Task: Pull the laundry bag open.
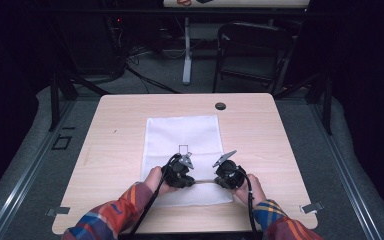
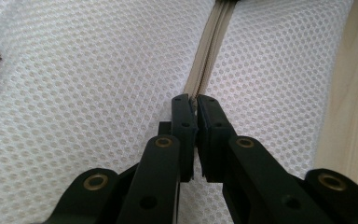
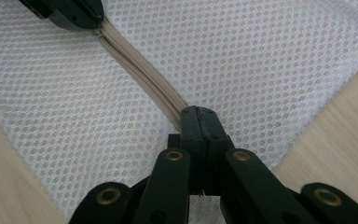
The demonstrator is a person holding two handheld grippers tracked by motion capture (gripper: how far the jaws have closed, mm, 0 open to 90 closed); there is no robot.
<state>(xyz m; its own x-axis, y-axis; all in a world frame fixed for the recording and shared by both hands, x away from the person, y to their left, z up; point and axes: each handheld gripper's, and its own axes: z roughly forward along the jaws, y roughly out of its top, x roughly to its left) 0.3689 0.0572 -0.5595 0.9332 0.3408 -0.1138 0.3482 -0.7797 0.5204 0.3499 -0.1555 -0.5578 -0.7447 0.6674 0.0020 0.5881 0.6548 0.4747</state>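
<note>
Both grippers, left (image 2: 196,103) and right (image 3: 198,115), pinch the mesh bag's (image 2: 98,84) beige zipper (image 3: 140,70).

White mesh bag (image 1: 182,142) flat on table; beige zipper (image 3: 140,70) near front edge.

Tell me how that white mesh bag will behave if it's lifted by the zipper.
The mesh bag lies flat and thin, so it would probably sag and fold. It looks light for its size. The beige zipper seems the firmest part, likely giving both shut grippers a surer hold.
</note>
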